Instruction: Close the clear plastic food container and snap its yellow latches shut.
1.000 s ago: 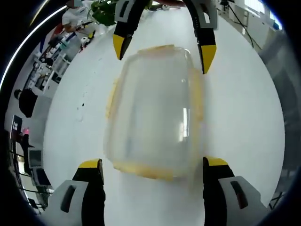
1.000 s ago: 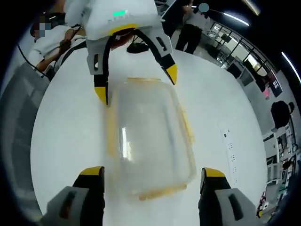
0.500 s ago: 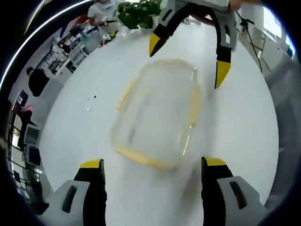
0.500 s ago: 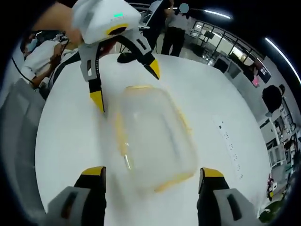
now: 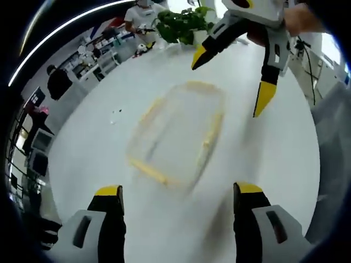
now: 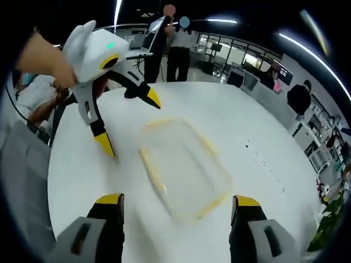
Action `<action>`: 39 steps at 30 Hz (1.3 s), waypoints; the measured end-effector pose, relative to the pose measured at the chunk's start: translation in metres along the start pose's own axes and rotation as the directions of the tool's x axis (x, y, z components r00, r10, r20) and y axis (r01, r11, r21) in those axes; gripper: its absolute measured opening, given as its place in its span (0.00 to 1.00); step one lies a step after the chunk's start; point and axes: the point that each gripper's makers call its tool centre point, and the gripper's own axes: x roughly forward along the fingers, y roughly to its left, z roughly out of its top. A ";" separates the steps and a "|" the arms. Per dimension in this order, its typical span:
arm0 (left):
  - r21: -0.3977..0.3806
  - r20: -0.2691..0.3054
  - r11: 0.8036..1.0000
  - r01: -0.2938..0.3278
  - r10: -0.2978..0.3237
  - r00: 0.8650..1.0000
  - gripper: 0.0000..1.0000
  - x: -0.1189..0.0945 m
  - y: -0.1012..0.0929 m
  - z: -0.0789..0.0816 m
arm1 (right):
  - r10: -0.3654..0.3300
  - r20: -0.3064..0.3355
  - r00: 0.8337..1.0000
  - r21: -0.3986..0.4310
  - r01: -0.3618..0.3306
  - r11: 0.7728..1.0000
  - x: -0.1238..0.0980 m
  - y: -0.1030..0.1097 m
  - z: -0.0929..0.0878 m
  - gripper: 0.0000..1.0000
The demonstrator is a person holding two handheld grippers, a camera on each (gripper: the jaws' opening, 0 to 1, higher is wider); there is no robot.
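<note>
Left gripper (image 5: 175, 189): jaws spread, empty, above the container (image 5: 176, 132).
Right gripper (image 6: 175, 200): jaws spread, empty.
Surroundings: plant (image 5: 184, 24) at the white table's (image 5: 82, 153) far edge.

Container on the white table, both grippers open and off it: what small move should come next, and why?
Probably lower the left gripper toward the near yellow latch of the container. Both it and the right gripper hang open, clear of the container, touching nothing. The blur hides whether any latch is snapped.

White table (image 5: 88, 164); potted plant (image 5: 184, 24); ceiling striplights (image 6: 307, 46)
</note>
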 end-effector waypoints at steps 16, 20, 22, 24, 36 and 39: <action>-0.182 0.062 0.982 -0.040 0.052 0.997 0.79 -0.033 -0.025 -0.022 | -0.073 0.050 0.996 0.062 0.070 0.996 -0.032 0.023 -0.023 0.75; -0.191 0.076 0.981 -0.045 0.060 0.995 0.78 -0.043 -0.032 -0.029 | -0.082 0.059 0.995 0.078 0.078 0.994 -0.040 0.035 -0.033 0.75; -0.209 0.085 0.977 -0.047 0.066 0.994 0.79 -0.048 -0.035 -0.033 | -0.095 0.062 0.994 0.093 0.089 0.992 -0.043 0.038 -0.039 0.75; -0.240 0.097 0.970 -0.041 0.066 0.993 0.79 -0.053 -0.039 -0.037 | -0.102 0.065 0.993 0.107 0.095 0.990 -0.047 0.041 -0.043 0.75; -0.245 0.111 0.969 -0.040 0.069 0.991 0.79 -0.068 -0.067 -0.055 | -0.164 0.103 0.981 0.181 0.144 0.973 -0.068 0.055 -0.054 0.74; -0.234 0.110 0.971 -0.049 0.077 0.991 0.79 -0.071 -0.074 -0.058 | -0.179 0.115 0.977 0.202 0.154 0.967 -0.074 0.057 -0.057 0.74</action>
